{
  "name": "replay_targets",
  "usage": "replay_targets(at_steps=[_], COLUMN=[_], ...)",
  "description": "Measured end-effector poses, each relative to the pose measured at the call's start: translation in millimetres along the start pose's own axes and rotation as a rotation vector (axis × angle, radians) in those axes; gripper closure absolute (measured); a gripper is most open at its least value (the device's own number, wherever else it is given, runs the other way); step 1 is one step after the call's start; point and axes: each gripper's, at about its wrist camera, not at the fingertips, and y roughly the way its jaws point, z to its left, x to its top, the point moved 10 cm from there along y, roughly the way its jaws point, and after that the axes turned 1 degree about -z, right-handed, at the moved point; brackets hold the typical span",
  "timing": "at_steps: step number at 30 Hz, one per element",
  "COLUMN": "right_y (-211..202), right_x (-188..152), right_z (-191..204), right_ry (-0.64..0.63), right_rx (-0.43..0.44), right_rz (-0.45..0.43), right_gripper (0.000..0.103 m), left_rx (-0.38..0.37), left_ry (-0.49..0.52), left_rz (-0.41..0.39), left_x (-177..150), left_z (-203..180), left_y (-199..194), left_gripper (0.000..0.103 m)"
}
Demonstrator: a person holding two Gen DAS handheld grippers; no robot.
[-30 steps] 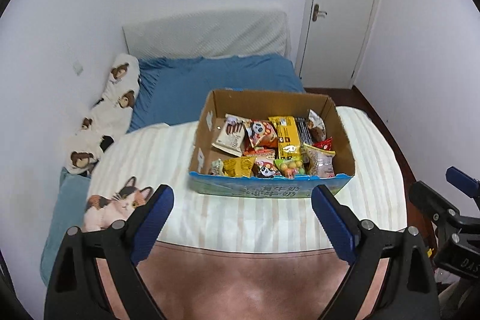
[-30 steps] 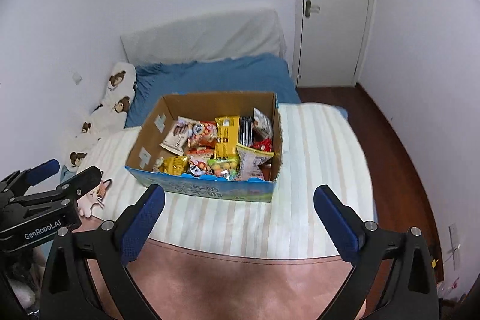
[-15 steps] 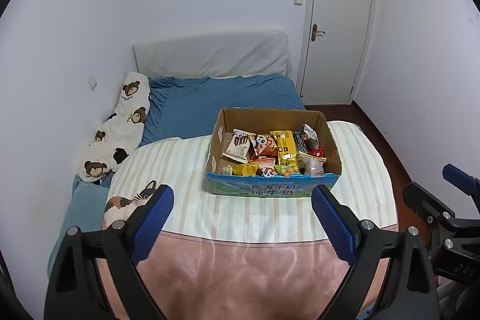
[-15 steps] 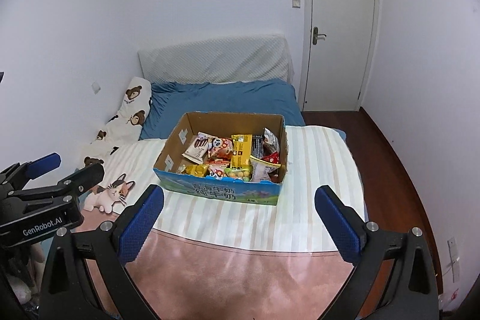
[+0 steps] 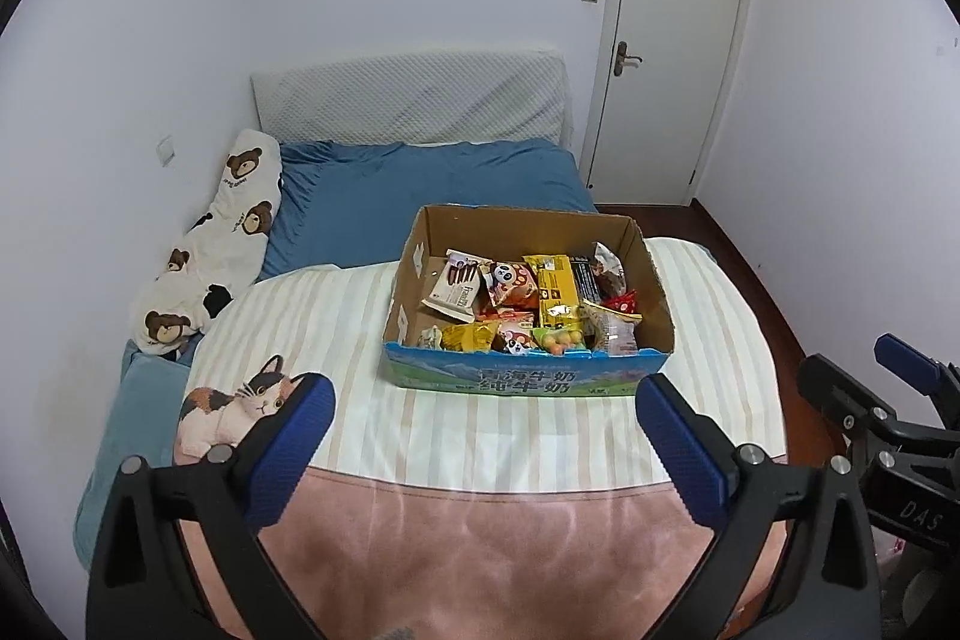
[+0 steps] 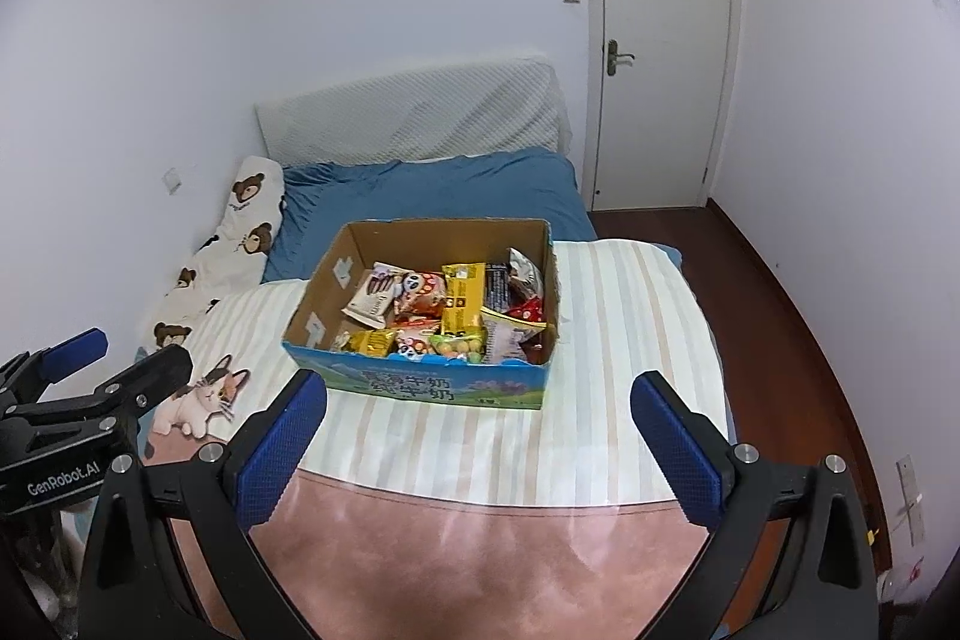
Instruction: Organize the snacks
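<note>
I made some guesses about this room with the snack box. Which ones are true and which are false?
1. The cardboard box holds snack packets. True.
2. The door is open. False: it is shut.
3. The left gripper holds a snack. False: it is open, with nothing between its fingers.
4. The cat cushion lies to the left of the box. True.
5. The right gripper is open. True.
</note>
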Motion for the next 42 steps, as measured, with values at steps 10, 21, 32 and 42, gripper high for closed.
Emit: replay_targets(at_steps=[10, 21, 32, 42], right_y=[57, 121, 150, 152], right_x=[7, 8, -1, 2], right_z=[-20, -38, -45, -46], right_ry=[0.038, 0.062, 0.073, 0.079], right_rx=[-0.039, -0.068, -0.086, -0.096], right_rz=[0.050, 0.136, 0.194, 0.190], right_gripper=[0.000, 0.000, 0.000, 0.000], left_rx=[0.049, 0.060, 0.075, 0.082], left_ry=[0.020, 0.006, 0.004, -0.002], left_rz=[0.044, 0.152, 0.175, 0.173], left_x=[8, 6, 7, 7], left_z=[-7, -8, -4, -1], left_y=[52, 110, 132, 138], left_gripper=[0.000, 0.000, 0.000, 0.000])
